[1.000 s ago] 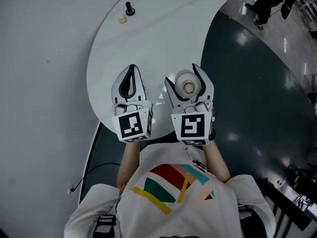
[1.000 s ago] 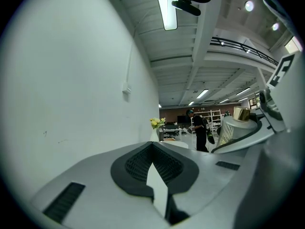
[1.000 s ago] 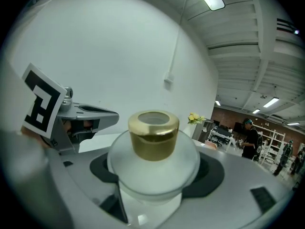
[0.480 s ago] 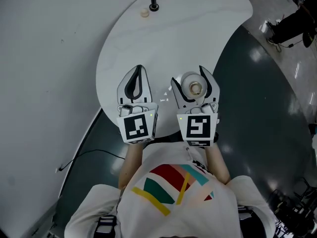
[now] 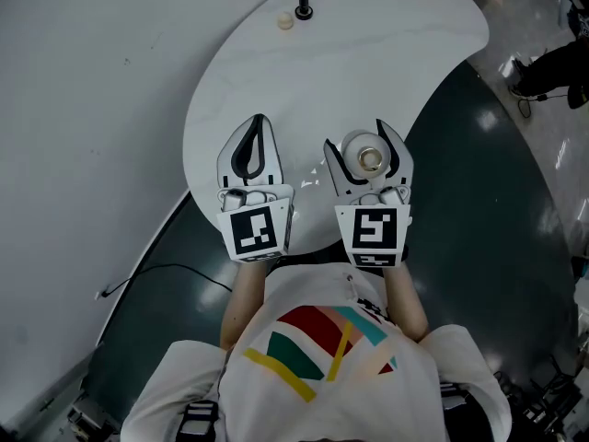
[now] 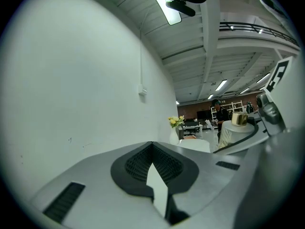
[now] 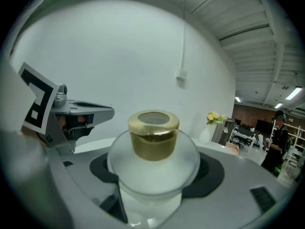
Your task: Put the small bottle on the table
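The small bottle (image 5: 367, 159) is frosted white with a gold cap (image 7: 153, 133). It stands upright between the jaws of my right gripper (image 5: 361, 142), which is shut on its round body (image 7: 153, 168). It is over the near right part of the white table (image 5: 386, 63); whether its base touches the top is hidden. My left gripper (image 5: 257, 123) is alongside to the left over the table, its jaws together with nothing in them, and its dark pads (image 6: 138, 163) meet at the tip.
A small black knob (image 5: 303, 9) and a cream round piece (image 5: 285, 21) sit at the table's far end. Dark glossy floor (image 5: 488, 210) lies right of the table and a cable (image 5: 156, 270) at its left. A vase of flowers (image 7: 212, 123) stands far off.
The head view has swung, so the table and its far objects sit more to the right. Both grippers keep their pose side by side, and the bottle stays in the right one.
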Available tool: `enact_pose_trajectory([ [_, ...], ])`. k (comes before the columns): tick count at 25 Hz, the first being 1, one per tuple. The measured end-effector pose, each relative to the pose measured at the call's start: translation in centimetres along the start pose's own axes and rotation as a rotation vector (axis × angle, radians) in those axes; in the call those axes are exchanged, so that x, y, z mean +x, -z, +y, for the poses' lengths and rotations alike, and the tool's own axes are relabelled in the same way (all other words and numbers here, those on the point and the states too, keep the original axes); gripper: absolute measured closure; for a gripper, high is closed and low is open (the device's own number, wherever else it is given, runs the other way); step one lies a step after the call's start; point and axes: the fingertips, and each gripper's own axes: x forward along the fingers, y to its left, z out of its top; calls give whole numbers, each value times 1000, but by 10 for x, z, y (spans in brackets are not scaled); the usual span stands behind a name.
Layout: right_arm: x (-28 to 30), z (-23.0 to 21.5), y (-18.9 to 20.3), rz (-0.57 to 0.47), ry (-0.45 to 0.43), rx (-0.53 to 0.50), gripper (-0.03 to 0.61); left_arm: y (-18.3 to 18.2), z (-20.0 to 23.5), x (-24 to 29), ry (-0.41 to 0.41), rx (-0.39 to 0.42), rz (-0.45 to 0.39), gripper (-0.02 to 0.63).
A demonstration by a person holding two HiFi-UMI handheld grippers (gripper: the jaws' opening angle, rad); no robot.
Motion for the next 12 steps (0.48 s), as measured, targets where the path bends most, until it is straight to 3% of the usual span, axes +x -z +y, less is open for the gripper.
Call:
enact_pose_trajectory([
  [12, 74, 2, -40, -49, -129, -66, 239, -12, 19, 37, -68, 21, -53, 606],
])
